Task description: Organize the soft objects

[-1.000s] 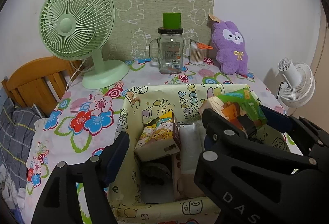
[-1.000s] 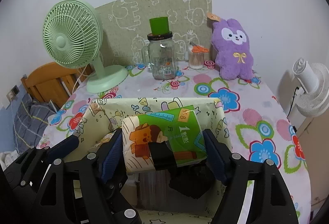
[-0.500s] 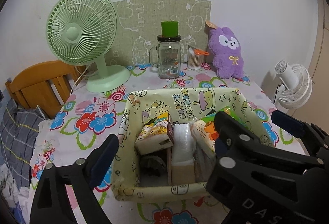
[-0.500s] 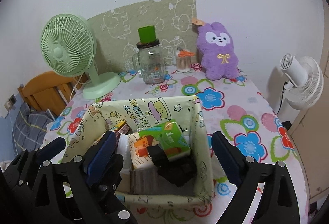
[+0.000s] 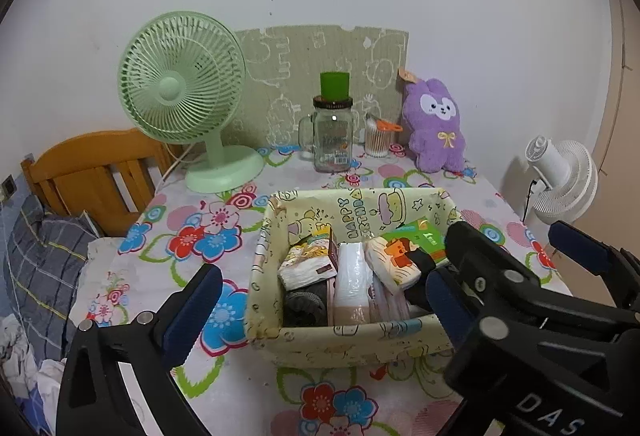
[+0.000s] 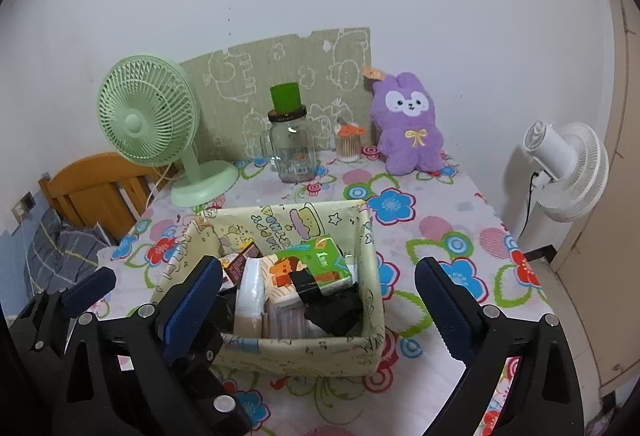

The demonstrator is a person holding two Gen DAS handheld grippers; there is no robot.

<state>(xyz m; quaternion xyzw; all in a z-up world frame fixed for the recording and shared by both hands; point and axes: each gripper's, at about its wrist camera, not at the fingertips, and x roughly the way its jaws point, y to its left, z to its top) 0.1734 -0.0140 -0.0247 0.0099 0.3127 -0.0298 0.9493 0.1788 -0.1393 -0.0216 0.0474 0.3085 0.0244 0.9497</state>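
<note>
My left gripper and right gripper both hang on the near side of the fabric basket, their jaws just spread wide with nothing between the pads. The green tissue pack lies free in the basket's right half, on top of a black bundle, beside a white roll. Far back, a purple plush bunny sits against the wall.

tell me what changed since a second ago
The right gripper let go of the green tissue pack, which now lies in the fabric basket. Both grippers' jaws have just been opening with nothing between them, and both pulled back and up, left gripper included. The fan, jar and purple plush stayed put.
</note>
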